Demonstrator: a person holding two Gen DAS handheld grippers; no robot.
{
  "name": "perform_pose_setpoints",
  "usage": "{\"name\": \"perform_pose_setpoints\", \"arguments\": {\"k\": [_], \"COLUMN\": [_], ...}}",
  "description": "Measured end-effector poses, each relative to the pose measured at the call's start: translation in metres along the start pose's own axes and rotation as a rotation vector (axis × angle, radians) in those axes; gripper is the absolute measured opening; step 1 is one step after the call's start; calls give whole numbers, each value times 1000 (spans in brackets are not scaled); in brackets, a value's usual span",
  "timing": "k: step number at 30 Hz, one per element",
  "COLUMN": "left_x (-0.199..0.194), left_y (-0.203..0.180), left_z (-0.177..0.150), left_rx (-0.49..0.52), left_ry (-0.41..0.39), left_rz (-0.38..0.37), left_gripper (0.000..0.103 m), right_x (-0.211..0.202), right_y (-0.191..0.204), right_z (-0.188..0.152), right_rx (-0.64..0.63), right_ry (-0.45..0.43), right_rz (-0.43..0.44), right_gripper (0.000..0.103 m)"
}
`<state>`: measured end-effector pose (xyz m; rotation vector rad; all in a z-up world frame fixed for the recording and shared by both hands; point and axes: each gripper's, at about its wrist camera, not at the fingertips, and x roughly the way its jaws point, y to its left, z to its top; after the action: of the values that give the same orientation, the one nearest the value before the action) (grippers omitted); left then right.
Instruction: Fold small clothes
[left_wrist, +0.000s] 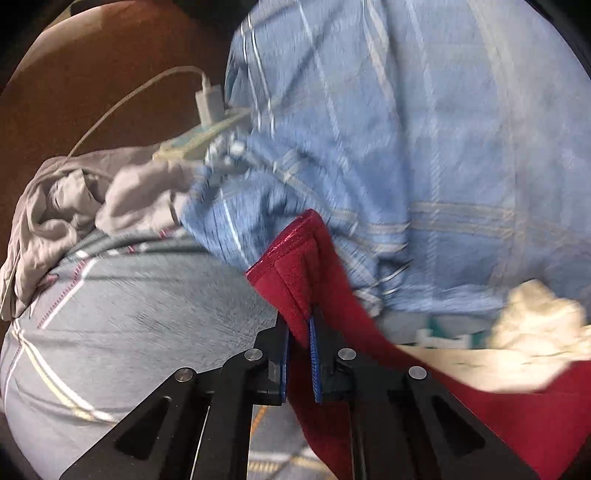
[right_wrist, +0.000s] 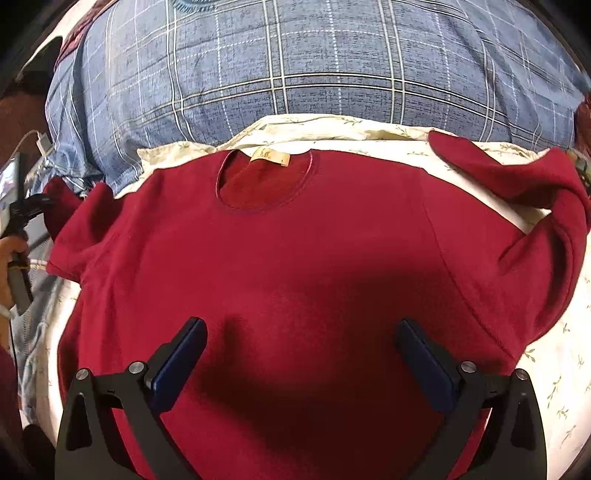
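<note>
- The red shirt (right_wrist: 295, 258) lies spread, neck towards the top of the right wrist frame, on a pale floral sheet (right_wrist: 554, 387).
- The left gripper (left_wrist: 299, 332) has its jaws pinched narrow on a sleeve cuff (left_wrist: 291, 251); a good fold would likely carry that sleeve across the chest, kept taut.
- The right gripper (right_wrist: 299, 332) hovers low-centre, jaws wide, holding nothing; it could pin the body.
- A blue plaid quilt (right_wrist: 295, 66), a grey garment (left_wrist: 74, 206) and a charger cable (left_wrist: 147, 88) crowd the upper left.

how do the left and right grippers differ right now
The left gripper has its fingers shut on a sleeve cuff of the red sweater; the right gripper is spread wide open and holds nothing. The left grips at the sweater's edge; the right hangs over its middle. Both have black frames and blue finger pads.
</note>
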<state>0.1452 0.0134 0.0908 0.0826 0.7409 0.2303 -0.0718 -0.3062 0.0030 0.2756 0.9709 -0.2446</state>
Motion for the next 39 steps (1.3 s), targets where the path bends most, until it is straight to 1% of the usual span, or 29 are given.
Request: {"name": "perform_pose_setpoints", "arguments": {"k": [1,3,6,7,9,11,13,15,16,17,20,22,23,25,27,28,30,32,34,35,37,39], "left_x": [-12,-44,-102,-122,-163,-203,-232,-256,-264,-269,-274,-273,-262,-249,-233,-226,-210,-200,-193,-195,-199,-205], "left_y": [4,14,20,23,12,-6,-29,-52,-71,-83,-128,-161,-178,-212,-237,-248,-259,-262,-254,-242,-212,-170], "left_z": [5,18,33,33,37,29,23,13,6,-1,-26,-44,-54,-76,-92,-102,-110,-111,-105,-101,-95,-96], "left_rx": [-5,-8,-2,6,38,83,128,158,179,194,249,275,286,318,346,363,379,392,387,368,336,304], "left_ry": [-13,-65,-145,-166,-212,-241,-259,-252,-238,-226,-185,-134,-93,-34,10,39,83,107,106,93,49,-21], "left_rz": [-28,-66,-127,-148,-218,-281,-351,-440,-494,-530,-624,-685,-718,-747,-752,-760,-780,-775,-773,-771,-755,-675], "left_gripper": [8,8,8,8,8,8,8,8,8,8,8,8,8,8,8,8,11,15,32,36,55,61], "right_x": [-1,-5,-10,-11,-15,-20,-25,-32,-36,-41,-50,-52,-53,-54,-58,-60,-64,-67,-69,-70,-70,-67], "right_y": [-2,-7,-14,-17,-22,-29,-35,-43,-47,-54,-74,-88,-95,-106,-118,-125,-138,-148,-150,-149,-138,-125], "right_z": [0,-1,-2,-2,-3,-3,-3,-1,0,0,1,-1,-2,-4,-6,-8,-9,-9,-6,-4,2,9], "right_rx": [9,34,65,73,86,103,117,126,131,140,178,204,216,225,228,238,272,300,304,298,263,209], "right_ry": [-1,-6,-14,-14,-22,-31,-42,-61,-72,-84,-108,-109,-105,-102,-112,-118,-127,-139,-150,-154,-165,-180], "right_rz": [6,22,43,47,53,59,68,66,60,54,48,49,51,22,-16,-27,-28,-18,-3,12,45,64], "right_gripper": [103,103,103,103,103,103,103,103,103,103,103,103,103,103,103,103,103,103,103,103,103,103]}}
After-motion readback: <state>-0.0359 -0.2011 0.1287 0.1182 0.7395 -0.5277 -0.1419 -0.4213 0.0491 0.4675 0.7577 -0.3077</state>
